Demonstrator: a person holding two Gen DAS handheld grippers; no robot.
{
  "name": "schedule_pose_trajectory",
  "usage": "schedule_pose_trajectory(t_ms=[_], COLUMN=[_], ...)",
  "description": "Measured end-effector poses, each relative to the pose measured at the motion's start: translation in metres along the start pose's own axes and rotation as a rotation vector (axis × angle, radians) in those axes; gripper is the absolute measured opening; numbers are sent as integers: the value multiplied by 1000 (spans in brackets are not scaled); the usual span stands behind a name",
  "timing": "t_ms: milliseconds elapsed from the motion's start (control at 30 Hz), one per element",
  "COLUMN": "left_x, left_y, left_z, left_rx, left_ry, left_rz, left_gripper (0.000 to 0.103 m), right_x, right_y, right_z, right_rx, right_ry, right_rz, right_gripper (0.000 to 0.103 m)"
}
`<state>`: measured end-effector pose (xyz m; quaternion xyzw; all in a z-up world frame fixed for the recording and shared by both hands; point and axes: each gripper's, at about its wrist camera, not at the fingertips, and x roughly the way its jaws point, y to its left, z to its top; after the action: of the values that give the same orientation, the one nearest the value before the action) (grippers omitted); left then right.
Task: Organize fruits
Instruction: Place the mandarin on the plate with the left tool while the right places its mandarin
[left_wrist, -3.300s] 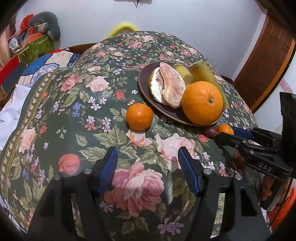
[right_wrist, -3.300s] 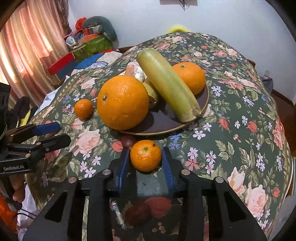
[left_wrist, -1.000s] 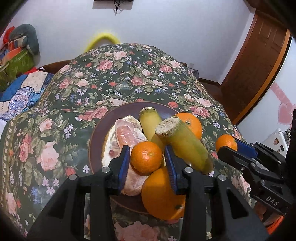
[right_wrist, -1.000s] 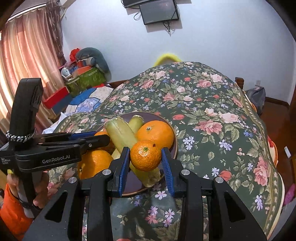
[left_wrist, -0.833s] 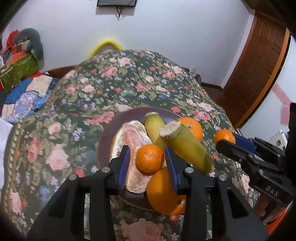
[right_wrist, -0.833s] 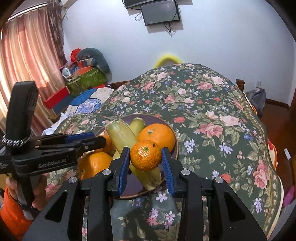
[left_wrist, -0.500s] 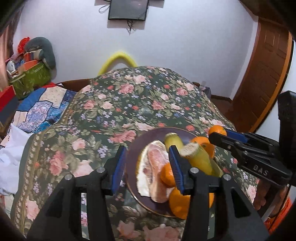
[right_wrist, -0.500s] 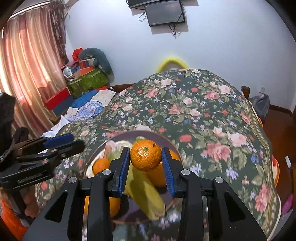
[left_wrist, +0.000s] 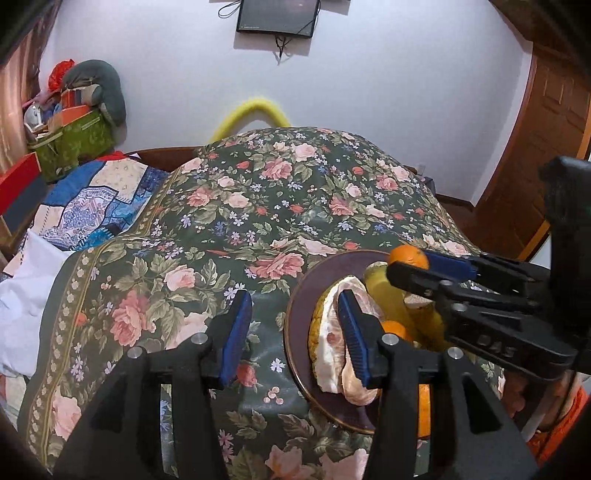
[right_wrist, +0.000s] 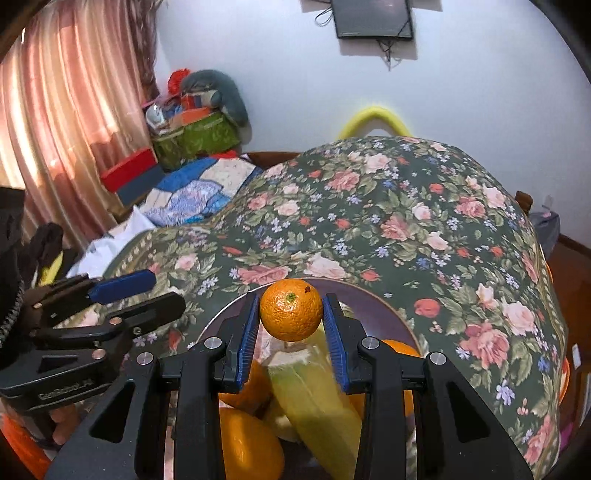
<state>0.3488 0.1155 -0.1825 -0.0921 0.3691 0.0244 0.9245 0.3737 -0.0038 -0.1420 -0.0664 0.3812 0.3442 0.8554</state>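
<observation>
Mandarin (right_wrist: 291, 309), small and round with its green stem scar facing the camera, is sitting pinched between the blue pads (right_wrist: 246, 334) of the right gripper (right_wrist: 291, 332), held in the air above the dark brown plate (right_wrist: 373, 295). Directly beneath it the plate is already carrying a long yellow-green fruit (right_wrist: 314, 398), whose long axis is running toward the camera with its cut end pointing away, plus a large orange (right_wrist: 247, 446) at the near edge and another orange (right_wrist: 400, 349) to the right. So the drop spot is lying straight below and slightly ahead of the jaws, and the right hand is clearly the nearer one for the placing. In the left wrist view, the left gripper (left_wrist: 295, 332) is hanging spread and holding nothing, over the plate's left rim (left_wrist: 291, 332), near the peeled pomelo (left_wrist: 332, 332); a smaller orange fruit (left_wrist: 393, 328) is showing beside it. The plate is resting near the front right edge of the table with the floral cloth (left_wrist: 258, 206). Raised lettering on the left tool's body is reading roughly "GenRobot.AI" (right_wrist: 66, 391), and the right tool's is reading "DAS" (left_wrist: 495, 347). A release from here will probably need care, as the mandarin could roll off the sloping fruit.
</observation>
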Motion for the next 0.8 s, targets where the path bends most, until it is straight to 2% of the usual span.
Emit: schedule_pose_trajectory(t_ms=[167,400,500,800], left_x=[0,0,-1,-24], left_y=[3,6,6,-5], left_z=[-2,-3,-3,-5], left_rx=[-5,-15,-15,0], left_ry=[2,4,2,-13], left_rz=[-3,-6,-5,-17], left_gripper=[48,48,48,48], right_x=[14,14,11,-29], right_y=[-3,-2,-3,7], right_z=[-2,-3,-3,-4], right_rx=[6,7,9,-3], right_ry=[48,58,51,-26], right_rz=[-17,-21,-20,-42], right_gripper=[32,34,39,39])
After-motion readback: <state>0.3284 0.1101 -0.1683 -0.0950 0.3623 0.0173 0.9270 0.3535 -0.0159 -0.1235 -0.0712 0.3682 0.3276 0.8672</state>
